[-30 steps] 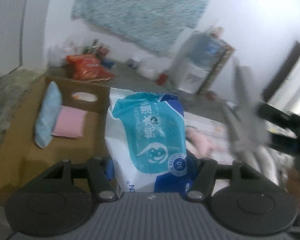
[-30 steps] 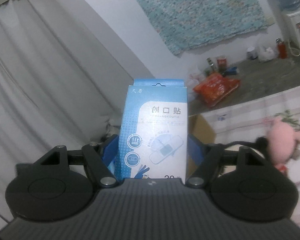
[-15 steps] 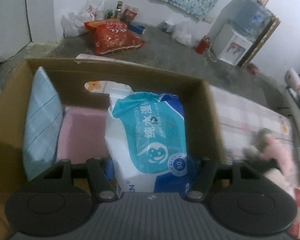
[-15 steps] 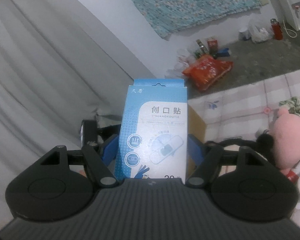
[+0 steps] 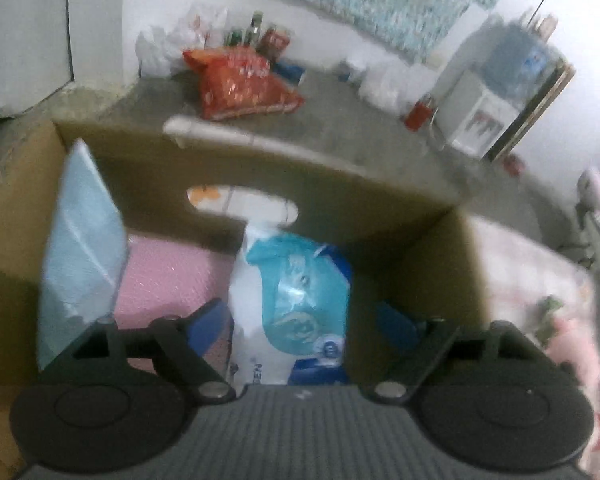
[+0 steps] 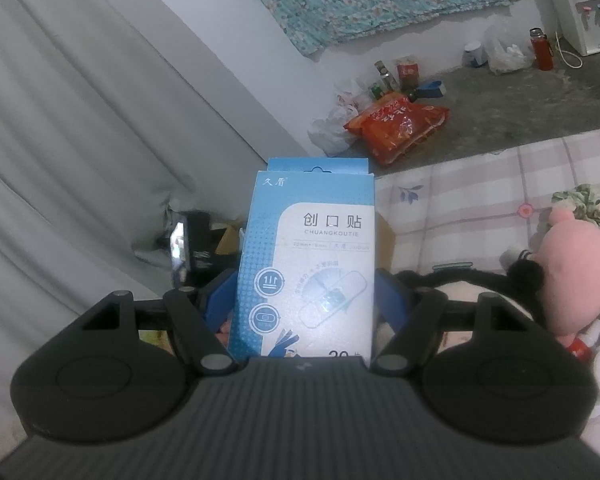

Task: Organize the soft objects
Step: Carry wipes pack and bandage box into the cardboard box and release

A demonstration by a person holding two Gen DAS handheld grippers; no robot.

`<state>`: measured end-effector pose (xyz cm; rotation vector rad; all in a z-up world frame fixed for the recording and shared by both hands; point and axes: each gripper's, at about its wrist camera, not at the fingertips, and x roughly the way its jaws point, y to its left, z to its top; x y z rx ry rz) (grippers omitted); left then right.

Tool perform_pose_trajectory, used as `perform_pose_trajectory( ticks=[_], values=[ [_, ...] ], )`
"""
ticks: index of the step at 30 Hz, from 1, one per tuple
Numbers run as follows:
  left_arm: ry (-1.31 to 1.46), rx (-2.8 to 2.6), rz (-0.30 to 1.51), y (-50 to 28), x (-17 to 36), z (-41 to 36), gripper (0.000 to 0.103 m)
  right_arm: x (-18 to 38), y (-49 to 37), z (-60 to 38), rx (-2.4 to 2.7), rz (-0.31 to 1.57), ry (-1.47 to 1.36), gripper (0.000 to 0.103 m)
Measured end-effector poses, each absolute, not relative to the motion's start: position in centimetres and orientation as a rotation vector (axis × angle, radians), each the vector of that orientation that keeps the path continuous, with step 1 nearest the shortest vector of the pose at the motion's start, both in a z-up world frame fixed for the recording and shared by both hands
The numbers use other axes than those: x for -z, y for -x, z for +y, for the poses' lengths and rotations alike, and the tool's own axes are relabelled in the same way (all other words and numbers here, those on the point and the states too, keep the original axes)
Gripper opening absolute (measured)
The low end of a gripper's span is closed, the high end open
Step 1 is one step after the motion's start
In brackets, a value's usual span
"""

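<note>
Wet-wipes pack: a soft white and teal plastic pack of wet wipes [image 5: 300, 304] stands in the brown cardboard box [image 5: 384, 196], between the blue pads of the left gripper [image 5: 304, 326].
Left gripper: its jaws are opening; a gap shows between the right pad and the pack, and the left pad sits just beside the pack's white edge, so nothing is pinched.
Box contents: a pink padded sheet [image 5: 168, 276] lies on the box floor left of the pack; a pale blue folded cloth [image 5: 80, 248] leans upright against the left wall.
Box far wall: an oval handle cut-out [image 5: 240, 204] sits above the pack.
Right gripper: the right gripper [image 6: 306, 304] pinches a light blue cardboard box of adhesive bandages [image 6: 308, 268], held upright with its printed face toward the camera, both blue pads against its sides.
Beyond the bandage box: a corner of cardboard [image 6: 386, 240] shows just behind it, on a pale checked bedsheet [image 6: 460, 196].
Right of it: a pink plush toy [image 6: 572, 276] and a black plush piece [image 6: 528, 274] lie on the sheet.
Far floor: a red-orange printed bag [image 6: 396, 124] lies on the grey floor near the wall, with bottles and white bags beside it.
</note>
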<state>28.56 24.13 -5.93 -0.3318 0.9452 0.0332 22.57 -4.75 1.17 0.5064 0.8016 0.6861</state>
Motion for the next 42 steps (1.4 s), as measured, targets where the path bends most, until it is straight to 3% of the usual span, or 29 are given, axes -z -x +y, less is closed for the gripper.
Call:
perform_pose_trajectory(
  ticks=[7,12,18,25,37,42],
  values=[
    [0.410,-0.066,0.768,-20.1,-3.2,27.6,0.089,-4.8,-21.1,-0.9,-0.771,0.813,-0.428,0.073],
    [0.386,-0.210,0.658,-13.7,-7.6,30.4,0.096,-4.9,-21.2,6.5,-0.883,0.956,-0.338,0.073],
    [0.402,-0.299,0.653,-9.6,-7.7,32.7,0.096,0.1,-22.1,18.2,-0.902,1.222,-0.167,0.073],
    [0.450,-0.335,0.664,-8.3,-6.6,35.0,0.096,8.0,-24.4,26.4,-0.721,1.391,-0.067,0.073],
    [0.458,-0.357,0.658,-7.7,-5.7,36.2,0.096,12.3,-24.2,29.3,-0.721,1.450,-0.211,0.077],
    [0.459,-0.354,0.643,-7.0,-6.4,35.6,0.096,10.6,-24.3,26.2,-0.776,1.396,-0.342,0.081]
  ],
)
